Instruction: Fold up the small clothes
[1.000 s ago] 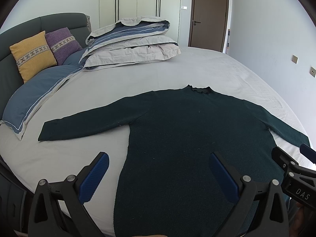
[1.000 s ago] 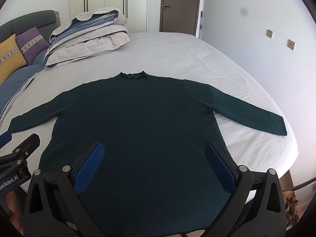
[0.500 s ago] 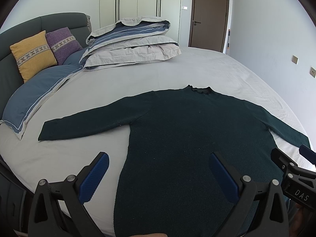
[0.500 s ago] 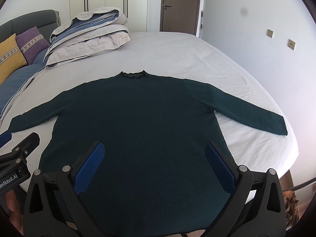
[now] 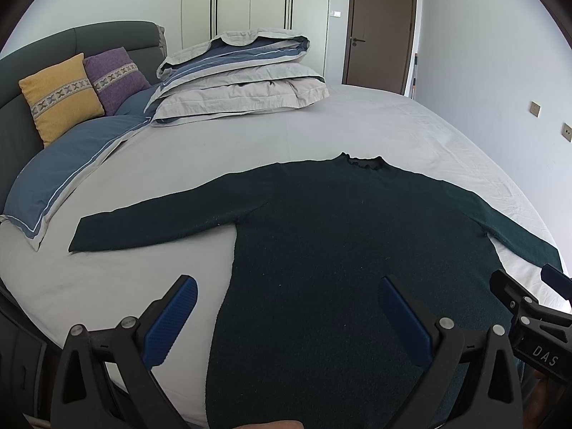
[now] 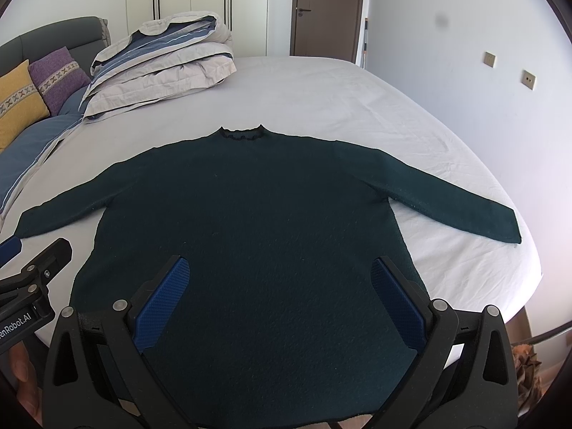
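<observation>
Nothing has shifted: sweater lies flat on bed, both hand-held grippers still hover agape near hem, folding unstarted.

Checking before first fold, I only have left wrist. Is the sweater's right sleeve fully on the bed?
Observer: Yes. In the right wrist view the right sleeve lies flat on the bed sheet, cuff short of the edge.
Operator: Right gripper holding anything?
Observer: No. The right gripper is open, above the sweater near its hem.
Operator: Hem on the bed?
Observer: It appears to reach the near edge of the bed; past that, it is hidden by the gripper.
</observation>
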The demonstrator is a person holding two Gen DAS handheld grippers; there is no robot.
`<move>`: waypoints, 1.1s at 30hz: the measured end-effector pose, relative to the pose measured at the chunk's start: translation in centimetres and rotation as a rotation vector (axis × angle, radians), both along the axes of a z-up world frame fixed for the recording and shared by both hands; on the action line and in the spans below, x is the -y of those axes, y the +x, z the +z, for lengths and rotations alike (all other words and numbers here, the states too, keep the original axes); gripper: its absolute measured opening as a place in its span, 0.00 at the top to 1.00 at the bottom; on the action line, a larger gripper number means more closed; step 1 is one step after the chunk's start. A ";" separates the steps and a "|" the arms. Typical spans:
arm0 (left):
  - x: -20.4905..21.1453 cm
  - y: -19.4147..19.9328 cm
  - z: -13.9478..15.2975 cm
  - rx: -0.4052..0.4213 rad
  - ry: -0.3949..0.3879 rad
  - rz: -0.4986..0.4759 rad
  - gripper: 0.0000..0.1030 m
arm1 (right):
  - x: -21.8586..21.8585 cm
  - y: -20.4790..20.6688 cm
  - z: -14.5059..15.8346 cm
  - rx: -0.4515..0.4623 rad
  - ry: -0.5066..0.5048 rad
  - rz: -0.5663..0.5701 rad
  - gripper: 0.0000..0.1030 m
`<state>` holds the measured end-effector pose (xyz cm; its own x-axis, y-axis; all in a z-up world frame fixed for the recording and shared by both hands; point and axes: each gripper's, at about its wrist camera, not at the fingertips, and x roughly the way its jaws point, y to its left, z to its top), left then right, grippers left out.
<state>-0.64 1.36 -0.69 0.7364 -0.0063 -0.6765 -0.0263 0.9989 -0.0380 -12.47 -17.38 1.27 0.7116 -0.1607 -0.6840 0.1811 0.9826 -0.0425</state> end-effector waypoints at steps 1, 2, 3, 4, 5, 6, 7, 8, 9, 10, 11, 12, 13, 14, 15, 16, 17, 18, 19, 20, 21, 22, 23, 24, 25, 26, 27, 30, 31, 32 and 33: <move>0.0 0.0 0.0 0.000 0.000 0.000 0.00 | 0.0 0.0 0.0 0.000 0.000 0.000 0.00; 0.0 0.0 0.0 0.000 0.000 0.000 0.00 | -0.1 0.0 -0.1 -0.001 0.001 0.000 0.00; 0.0 0.0 0.0 0.000 0.001 0.000 0.00 | 0.0 0.0 0.0 0.000 0.000 0.000 0.00; 0.0 0.0 0.0 0.000 0.001 0.000 0.00 | -0.1 -0.1 -0.1 0.000 0.000 0.000 0.00; 0.0 0.0 0.0 0.000 0.000 0.000 0.00 | -0.1 -0.1 0.0 0.000 0.000 0.000 0.00; -0.1 0.0 0.0 0.000 0.000 0.000 0.00 | -0.1 -0.1 0.0 -0.001 0.000 0.000 0.00; 0.0 0.0 0.0 0.000 0.001 -0.001 0.00 | -0.1 -0.1 0.0 -0.001 0.000 -0.001 0.00; -0.1 0.0 0.0 0.000 0.001 -0.001 0.00 | -0.1 -0.1 -0.1 -0.001 0.000 -0.001 0.00; -0.1 0.0 0.0 -0.001 0.000 -0.002 0.00 | -0.1 -0.1 0.0 0.000 0.001 0.000 0.00; -0.1 0.0 -0.1 -0.001 0.000 -0.001 0.00 | -0.2 -0.1 -0.1 -0.002 0.001 -0.001 0.00; -0.2 -0.1 -0.1 -0.002 -0.002 0.000 0.00 | -0.2 -0.1 -0.2 -0.002 0.002 -0.001 0.00; -0.3 -0.1 -0.2 -0.003 -0.004 0.000 0.00 | -0.3 -0.1 -0.2 -0.003 0.002 0.000 0.00; -0.4 -0.1 -0.3 -0.005 -0.006 0.000 0.00 | -0.3 -0.1 -0.2 -0.002 0.002 0.000 0.00; -0.5 -0.2 -0.3 -0.006 -0.007 0.001 0.00 | -0.3 -0.1 -0.2 -0.003 0.002 -0.001 0.00; -0.6 -0.2 -0.3 -0.006 -0.007 0.002 0.00 | -0.3 -0.1 -0.2 -0.003 0.002 -0.001 0.00; -0.7 -0.2 -0.3 -0.007 -0.008 0.003 0.00 | -0.3 -0.2 -0.3 -0.004 0.003 -0.001 0.00; -0.7 -0.2 -0.3 -0.007 -0.008 0.002 0.00 | -0.3 -0.2 -0.3 -0.004 0.004 -0.001 0.00; -0.7 -0.2 -0.4 -0.007 -0.008 0.003 0.00 | -0.3 -0.1 -0.4 -0.006 0.005 -0.001 0.00; -0.7 -0.2 -0.3 -0.007 -0.007 0.003 0.00 | -0.2 0.0 -0.4 -0.008 0.006 -0.001 0.00; -0.7 -0.2 -0.3 -0.007 -0.008 0.002 0.00 | -0.3 0.0 -0.5 -0.009 0.006 -0.001 0.00; -0.7 -0.2 -0.3 -0.007 -0.007 0.003 0.00 | -0.3 0.0 -0.5 -0.010 0.006 -0.001 0.00; -0.7 -0.2 -0.4 -0.006 -0.007 0.004 0.00 | -0.3 0.1 -0.6 -0.012 0.007 0.000 0.00; -0.8 -0.1 -0.4 -0.007 -0.008 0.005 0.00 | -0.2 0.1 -0.6 -0.014 0.008 -0.001 0.00; -0.9 -0.1 -0.5 -0.008 -0.008 0.006 0.00 | -0.2 0.3 -0.6 -0.016 0.009 -0.001 0.00; -0.9 -0.1 -0.5 -0.008 -0.009 0.007 0.00 | -0.1 0.3 -0.6 -0.018 0.010 -0.002 0.00; -1.0 0.0 -0.6 -0.009 -0.010 0.008 0.00 | -0.1 0.4 -0.7 -0.020 0.011 -0.002 0.00; -1.0 0.1 -0.6 -0.009 -0.009 0.010 0.00 | 0.0 0.4 -0.7 -0.021 0.012 -0.001 0.00; -0.8 0.4 -0.7 -0.007 -0.012 0.009 0.00 | 0.1 0.8 -0.9 -0.028 0.014 -0.001 0.00; -0.7 0.5 -0.8 -0.005 -0.014 0.003 0.00 | 0.2 0.8 -1.0 -0.029 0.016 -0.002 0.00; -0.6 0.5 -0.8 0.001 -0.018 -0.006 0.00 | 0.3 1.0 -1.0 -0.030 0.018 -0.003 0.00; -0.5 0.5 -0.8 0.012 -0.022 -0.016 0.00 | 0.4 1.1 -1.1 -0.031 0.021 -0.005 0.00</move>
